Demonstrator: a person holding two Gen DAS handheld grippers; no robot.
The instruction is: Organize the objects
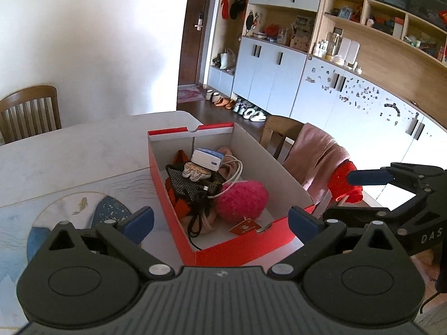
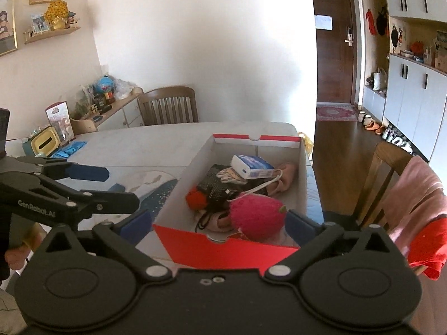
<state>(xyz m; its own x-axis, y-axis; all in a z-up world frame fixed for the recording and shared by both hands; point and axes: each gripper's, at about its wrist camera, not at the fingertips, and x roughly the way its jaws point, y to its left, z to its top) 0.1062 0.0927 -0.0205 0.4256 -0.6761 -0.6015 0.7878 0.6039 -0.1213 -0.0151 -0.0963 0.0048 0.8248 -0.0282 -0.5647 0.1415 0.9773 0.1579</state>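
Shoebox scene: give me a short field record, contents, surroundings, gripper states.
container: red shoebox, lid off, on the table
contents: pink fuzzy ball, black mesh pouch, white cable, small white-and-blue box on top of the pile
beside table: chair draped with pink cloth
left hand-held gripper: open, nothing between the fingers, near end of shoebox
right hand-held gripper: open, nothing held, near end of shoebox
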